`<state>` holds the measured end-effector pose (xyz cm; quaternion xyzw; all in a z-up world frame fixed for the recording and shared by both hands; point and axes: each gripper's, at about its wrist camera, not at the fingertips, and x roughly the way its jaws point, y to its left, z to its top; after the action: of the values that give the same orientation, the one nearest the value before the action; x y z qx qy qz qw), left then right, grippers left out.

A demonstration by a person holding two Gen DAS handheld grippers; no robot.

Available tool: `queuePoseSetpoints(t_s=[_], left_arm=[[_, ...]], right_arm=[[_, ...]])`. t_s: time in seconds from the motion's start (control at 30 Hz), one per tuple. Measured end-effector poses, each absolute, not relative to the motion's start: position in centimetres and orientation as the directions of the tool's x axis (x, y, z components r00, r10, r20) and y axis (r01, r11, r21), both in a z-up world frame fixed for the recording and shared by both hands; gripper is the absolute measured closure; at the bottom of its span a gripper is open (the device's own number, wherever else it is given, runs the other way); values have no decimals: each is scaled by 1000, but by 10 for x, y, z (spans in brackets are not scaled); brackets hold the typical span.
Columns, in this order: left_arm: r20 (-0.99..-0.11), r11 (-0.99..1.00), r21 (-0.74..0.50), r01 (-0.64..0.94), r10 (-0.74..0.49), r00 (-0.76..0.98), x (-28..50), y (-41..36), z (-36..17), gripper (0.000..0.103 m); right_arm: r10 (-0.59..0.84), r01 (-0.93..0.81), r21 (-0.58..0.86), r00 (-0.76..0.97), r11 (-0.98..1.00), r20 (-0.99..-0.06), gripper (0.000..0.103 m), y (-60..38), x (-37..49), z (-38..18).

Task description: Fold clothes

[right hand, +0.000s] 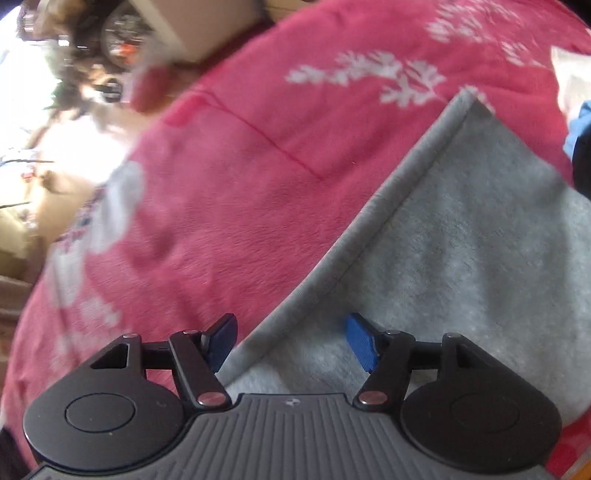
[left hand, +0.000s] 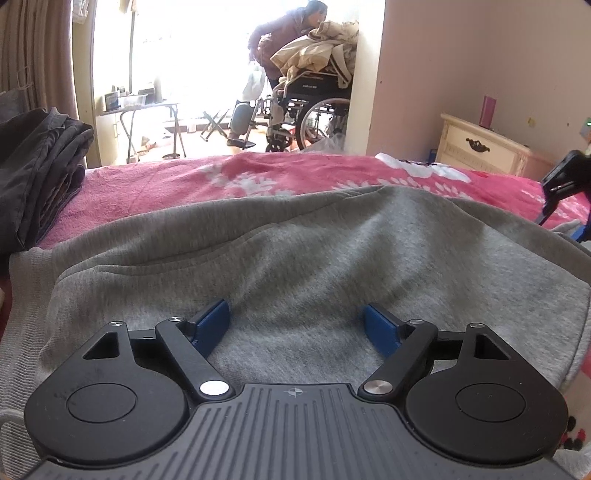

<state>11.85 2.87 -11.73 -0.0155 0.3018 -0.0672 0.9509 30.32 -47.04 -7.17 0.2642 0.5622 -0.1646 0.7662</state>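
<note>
A grey sweatshirt (left hand: 314, 251) lies spread on the pink floral blanket (left hand: 166, 184) of the bed. My left gripper (left hand: 295, 310) hovers low over its near part, open, the blue pads (left hand: 212, 326) apart with only flat cloth beneath. In the right wrist view, which is blurred, the sweatshirt (right hand: 461, 240) shows a straight folded edge running diagonally. My right gripper (right hand: 291, 326) points steeply down at that edge, open; one pad is over the blanket (right hand: 240, 166), the other over grey cloth. Part of its black frame (left hand: 565, 173) shows at the right edge of the left wrist view.
A stack of folded dark clothes (left hand: 37, 173) sits on the bed at the left. A cream nightstand (left hand: 480, 147) stands by the far right wall. Beyond the bed, a person (left hand: 291, 33) bends over a wheelchair (left hand: 314, 110) piled with laundry in the doorway.
</note>
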Motion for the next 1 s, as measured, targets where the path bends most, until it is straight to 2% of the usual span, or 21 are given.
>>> queuePoseSetpoints(t_s=[0.07,0.1,0.17,0.2,0.27,0.7,0.9,0.97,1.0], left_arm=[[-569,990,-76,120,-142,810,119,29,-118,21],[-569,990,-78,120,-143,810,119,29,-118,21],[-567,989,-81,121,-146,811,119,29,-118,21],[-567,989,-83,121,-147,811,119,29,-118,21],[-566,989,-87,121,-149,811,118,30,-119,20],[-559,990,-69,125,-142,817,117,27,-121,18],[-561,990,-55,128,-137,816,117,26,-122,17],[-562,990,-53,128,-136,816,117,25,-122,17],[-562,990,-53,129,-136,816,117,25,-122,16]], right_arm=[[1,541,166,292,824,-956,35,-462,308,-74],[-22,533,138,283,835,-959,44,-458,311,-74],[-63,513,91,276,853,-959,56,-452,311,-74],[-82,508,75,280,858,-956,73,-450,310,-72],[-92,515,84,306,853,-947,97,-453,304,-66],[-334,636,62,483,769,-810,99,-526,315,-14],[-353,595,62,553,801,-755,99,-540,335,-21],[-324,578,90,572,811,-754,95,-540,339,-33],[-315,568,86,570,818,-759,84,-539,340,-40]])
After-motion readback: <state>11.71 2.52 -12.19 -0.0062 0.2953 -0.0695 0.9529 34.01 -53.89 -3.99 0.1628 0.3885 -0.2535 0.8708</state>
